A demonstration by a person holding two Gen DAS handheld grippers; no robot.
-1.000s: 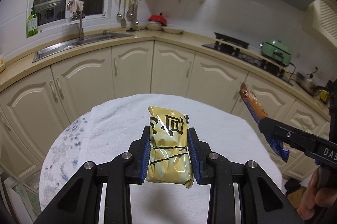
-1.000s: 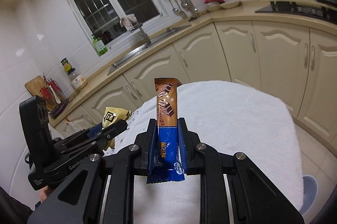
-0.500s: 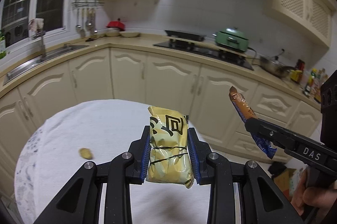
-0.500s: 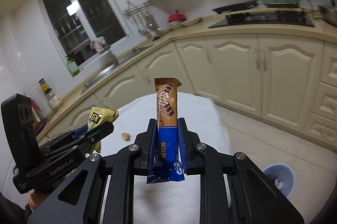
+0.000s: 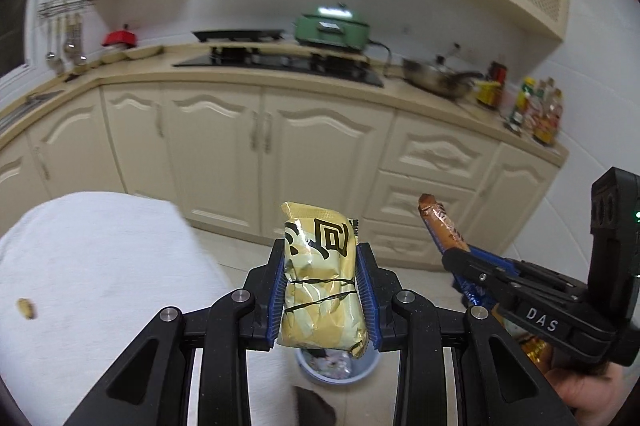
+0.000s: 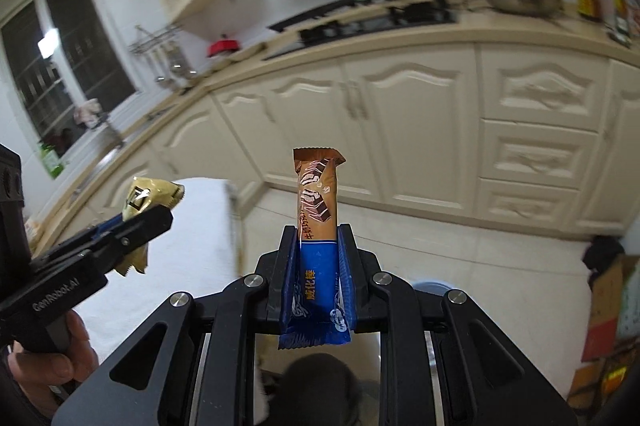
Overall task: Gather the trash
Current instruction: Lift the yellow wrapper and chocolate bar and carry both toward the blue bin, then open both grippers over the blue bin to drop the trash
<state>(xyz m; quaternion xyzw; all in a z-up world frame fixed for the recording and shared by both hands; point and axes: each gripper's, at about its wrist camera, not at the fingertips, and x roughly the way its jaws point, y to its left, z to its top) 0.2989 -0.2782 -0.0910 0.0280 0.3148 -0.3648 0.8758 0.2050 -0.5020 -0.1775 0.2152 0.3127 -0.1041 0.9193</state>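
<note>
The blue bin [image 5: 338, 372] is mostly hidden behind the yellow packet [image 5: 320, 278], clamped upright by the left gripper [image 5: 322, 290]; the wafer bar [image 6: 318, 246] is pinched upright by the right gripper [image 6: 318, 274].

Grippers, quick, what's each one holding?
Left gripper: closed on the yellow snack packet.
Right gripper: closed on the chocolate bar wrapper.

Left gripper [image 5: 322, 290] clamped on yellow packet [image 5: 320, 286], upright. Right gripper [image 6: 319, 266] at its 3 o'clock, clamped on brown-blue bar wrapper [image 6: 318, 246], upright. Both handheld, level, apart.
</note>
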